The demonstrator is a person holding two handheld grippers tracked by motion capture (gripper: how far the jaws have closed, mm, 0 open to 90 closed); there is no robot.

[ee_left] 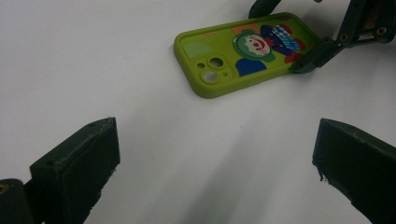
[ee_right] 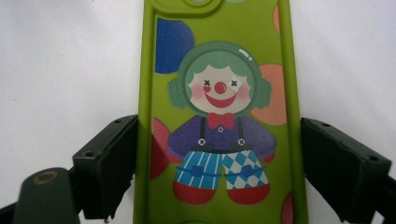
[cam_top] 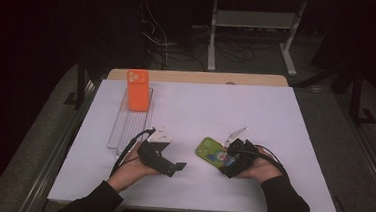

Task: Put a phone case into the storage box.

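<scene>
Right gripper (ee_right: pixel 219 163) straddling a green clown-print phone case (ee_right: pixel 219 93)

Its jaws flank the case's long edges, the left touching, the right just clear, not clamped; left gripper (ee_left: pixel 215 158) gapes over bare white surface (ee_left: pixel 93 56); farther off, an orange phone case (cam_top: pixel 137 90) leans in a clear rack (cam_top: pixel 124 126).

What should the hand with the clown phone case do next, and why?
Probably close the right gripper a little more. Its jaws sit on either side of the green clown case, which lies flat on the white table, with a small gap on the right.
</scene>
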